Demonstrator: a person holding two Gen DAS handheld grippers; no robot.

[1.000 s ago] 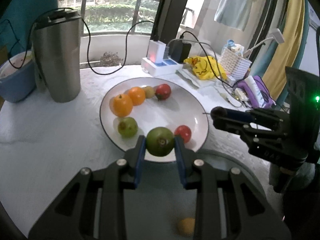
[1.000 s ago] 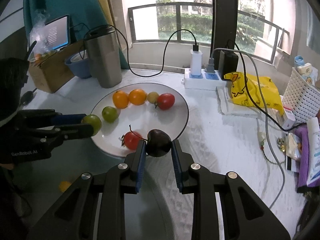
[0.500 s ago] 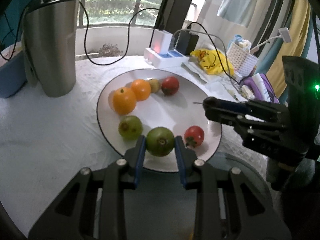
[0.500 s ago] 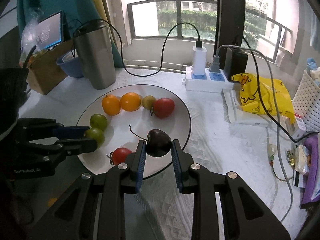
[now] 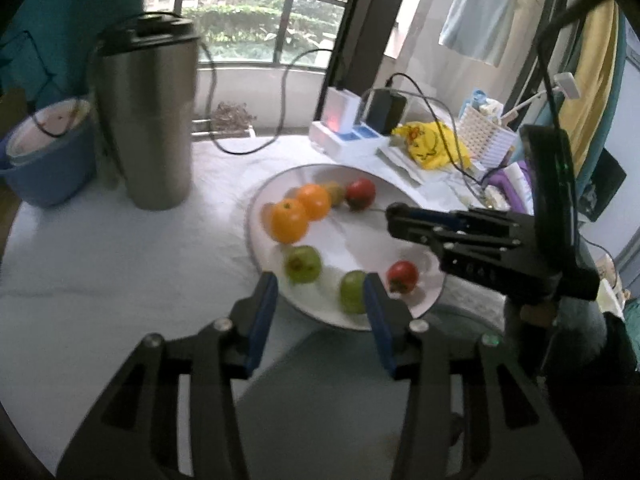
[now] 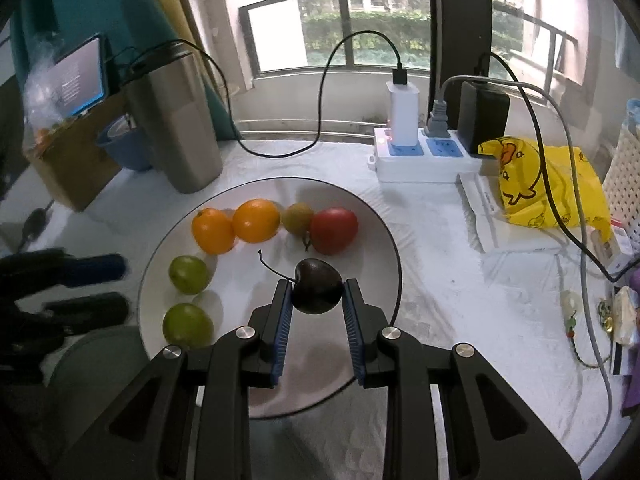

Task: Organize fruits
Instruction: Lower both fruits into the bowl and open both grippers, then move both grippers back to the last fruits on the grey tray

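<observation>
Our left gripper point(image 5: 318, 300) has just been opening and has left its green fruit point(image 5: 352, 291) on the white plate point(image 6: 384, 236) among six other fruits. We judge one placement remains: the dark cherry point(image 6: 317, 286), clamped in our right gripper point(image 6: 316, 304) above the plate.

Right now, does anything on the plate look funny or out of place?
Nothing looks spilled or broken. The fruits sit in a tidy curve on the white plate: two oranges, a red tomato, two green fruits. The only one not lying there is the dark cherry, pinched in the right tongs above the plate.
</observation>
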